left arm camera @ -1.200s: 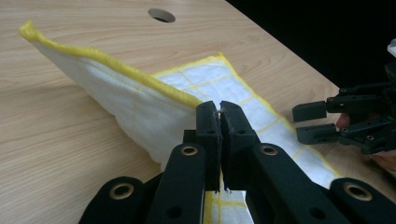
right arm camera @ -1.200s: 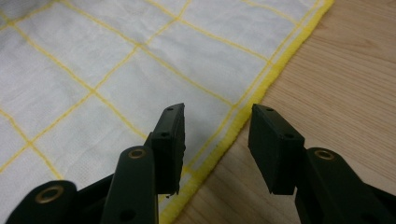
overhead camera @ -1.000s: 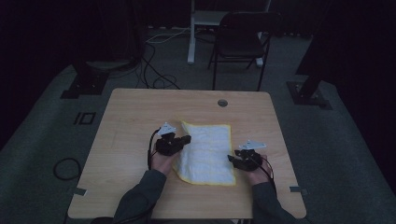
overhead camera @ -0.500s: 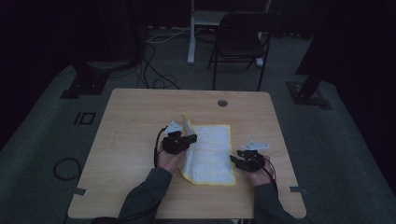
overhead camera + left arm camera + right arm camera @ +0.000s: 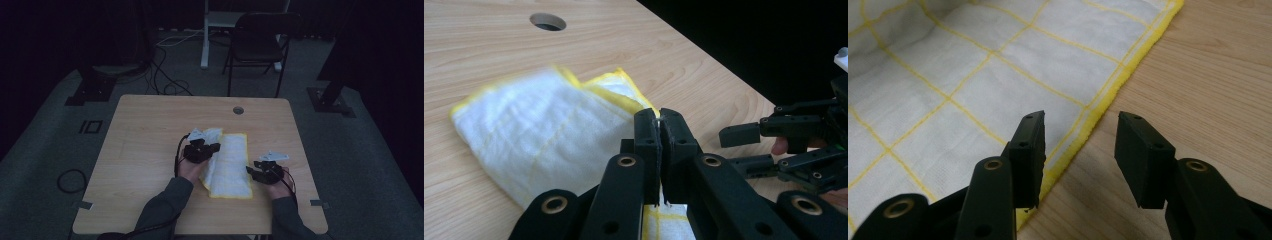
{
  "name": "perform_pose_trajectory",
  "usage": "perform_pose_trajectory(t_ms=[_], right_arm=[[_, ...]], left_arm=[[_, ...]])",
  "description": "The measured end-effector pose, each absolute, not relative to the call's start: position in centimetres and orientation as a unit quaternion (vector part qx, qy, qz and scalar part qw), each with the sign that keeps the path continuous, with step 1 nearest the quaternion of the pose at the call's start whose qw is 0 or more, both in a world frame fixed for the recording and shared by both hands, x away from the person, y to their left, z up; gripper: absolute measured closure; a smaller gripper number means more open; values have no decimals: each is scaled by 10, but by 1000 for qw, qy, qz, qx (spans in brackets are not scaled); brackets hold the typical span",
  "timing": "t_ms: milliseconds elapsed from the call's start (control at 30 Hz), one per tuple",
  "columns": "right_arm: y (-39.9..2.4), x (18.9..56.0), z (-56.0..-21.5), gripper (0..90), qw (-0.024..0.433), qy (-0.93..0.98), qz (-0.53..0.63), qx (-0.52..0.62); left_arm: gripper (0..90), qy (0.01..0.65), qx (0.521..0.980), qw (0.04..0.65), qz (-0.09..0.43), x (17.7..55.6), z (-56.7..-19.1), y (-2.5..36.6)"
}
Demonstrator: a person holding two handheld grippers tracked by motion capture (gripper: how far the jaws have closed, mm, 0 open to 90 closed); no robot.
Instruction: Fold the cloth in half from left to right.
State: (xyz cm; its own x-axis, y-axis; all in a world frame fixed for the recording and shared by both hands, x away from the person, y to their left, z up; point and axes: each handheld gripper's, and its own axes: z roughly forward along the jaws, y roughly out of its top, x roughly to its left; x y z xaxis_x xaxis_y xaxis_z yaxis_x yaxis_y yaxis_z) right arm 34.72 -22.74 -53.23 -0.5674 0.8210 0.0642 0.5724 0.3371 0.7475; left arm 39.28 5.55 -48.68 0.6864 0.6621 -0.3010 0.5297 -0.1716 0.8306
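At centre frame on the bench (image 5: 150,130), the left gripper (image 5: 659,125) has its fingers pinched on the cloth (image 5: 227,160), folding its left edge rightward. Lower right, the right gripper (image 5: 1080,150) waits, fingers spread. Next, probably lay the edge flat and release.

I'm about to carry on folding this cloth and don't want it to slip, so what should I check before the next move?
1. Left gripper shut on the cloth's edge: ok, a thin layer sits between the pads.
2. Right gripper open: ok, nothing between the jaws.
3. Right gripper at the cloth: ok, over its yellow hem.
4. Lifted edge folding over: ok, doubled on the left side.
5. Corners lining up: cannot tell.
6. Table around the cloth: ok.
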Motion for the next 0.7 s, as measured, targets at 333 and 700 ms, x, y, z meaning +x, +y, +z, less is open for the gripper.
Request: perform_pose_trajectory(t_ms=[333,700], right_arm=[[-228,347,-532,554,165,800,378,435],[-230,348,-533,552,165,799,376,438]], left_arm=[[878,384,774,500,56,399,-494,34],[878,376,783,493,45,401,-499,16]])
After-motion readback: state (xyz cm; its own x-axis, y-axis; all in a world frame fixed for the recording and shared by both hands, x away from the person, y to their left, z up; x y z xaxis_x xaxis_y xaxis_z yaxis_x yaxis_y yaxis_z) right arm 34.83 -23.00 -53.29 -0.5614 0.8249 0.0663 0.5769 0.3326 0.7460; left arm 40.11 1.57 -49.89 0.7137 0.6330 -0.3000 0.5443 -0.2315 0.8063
